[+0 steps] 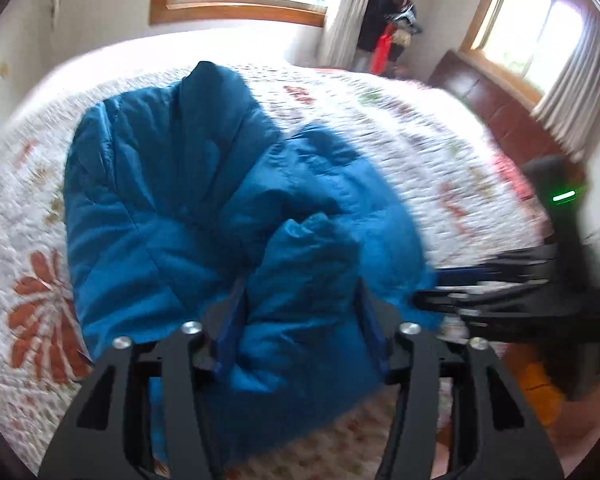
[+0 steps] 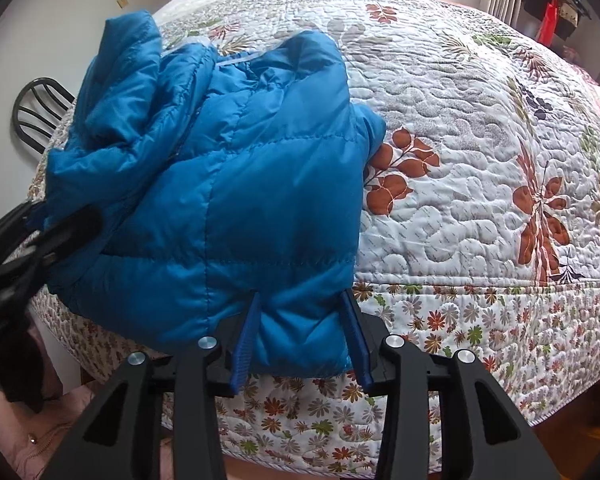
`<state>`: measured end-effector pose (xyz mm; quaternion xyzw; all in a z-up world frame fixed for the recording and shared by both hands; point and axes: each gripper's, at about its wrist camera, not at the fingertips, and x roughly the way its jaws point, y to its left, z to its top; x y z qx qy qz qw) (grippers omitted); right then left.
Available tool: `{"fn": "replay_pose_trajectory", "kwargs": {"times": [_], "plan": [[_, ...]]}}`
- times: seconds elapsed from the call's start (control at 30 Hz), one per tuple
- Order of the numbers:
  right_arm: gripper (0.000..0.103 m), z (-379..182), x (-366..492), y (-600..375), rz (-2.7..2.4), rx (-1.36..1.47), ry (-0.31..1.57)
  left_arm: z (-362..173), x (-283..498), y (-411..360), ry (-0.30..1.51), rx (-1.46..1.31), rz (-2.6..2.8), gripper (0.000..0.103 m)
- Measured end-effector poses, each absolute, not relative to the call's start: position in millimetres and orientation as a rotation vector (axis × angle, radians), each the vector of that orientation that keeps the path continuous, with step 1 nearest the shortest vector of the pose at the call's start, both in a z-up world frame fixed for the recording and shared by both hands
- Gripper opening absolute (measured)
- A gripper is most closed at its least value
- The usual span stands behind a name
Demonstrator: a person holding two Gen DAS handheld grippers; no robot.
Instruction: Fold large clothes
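A blue quilted puffer jacket (image 2: 228,168) lies bunched on the bed's front left corner; it also shows in the left wrist view (image 1: 172,184). My right gripper (image 2: 302,320) is shut on the jacket's lower hem at the bed edge, fabric bulging between its blue fingers (image 2: 246,344). My left gripper (image 1: 304,308) is shut on a bunched fold of the jacket, held above the bed. The right gripper appears blurred at the right of the left wrist view (image 1: 500,292); the left gripper shows at the left edge of the right wrist view (image 2: 32,248).
The bed carries a white floral quilt (image 2: 460,184) that hangs over the front edge. A black chair (image 2: 36,116) stands by the wall at left. A brown headboard (image 1: 500,108), two windows with curtains and a coat rack (image 1: 392,28) lie beyond the bed.
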<state>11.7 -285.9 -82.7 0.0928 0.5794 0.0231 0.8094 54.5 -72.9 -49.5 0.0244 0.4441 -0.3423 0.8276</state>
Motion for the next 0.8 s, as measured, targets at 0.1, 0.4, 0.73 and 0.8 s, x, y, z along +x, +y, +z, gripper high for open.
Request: {"fn": "replay_pose_trajectory", "kwargs": {"times": [0.1, 0.4, 0.73, 0.8], "plan": [[0.042, -81.9, 15.2, -286.1, 0.047, 0.184, 1.242, -19.7, 46.1, -44.9, 0.944, -0.056, -0.847, 0.061], [0.059, -32.1, 21.9, -267.9, 0.123, 0.153, 1.129, 7.0, 88.8, 40.5, 0.833, -0.096, -0.518, 0.066], [0.075, 15.1, 79.0, -203.6, 0.31, 0.061, 1.093, -54.4, 136.1, 14.3, 0.977, 0.019, -0.293, 0.064], [0.075, 7.0, 92.7, -196.2, 0.315, 0.058, 1.121, -53.0, 136.4, 11.9, 0.97, 0.022, -0.289, 0.064]]}}
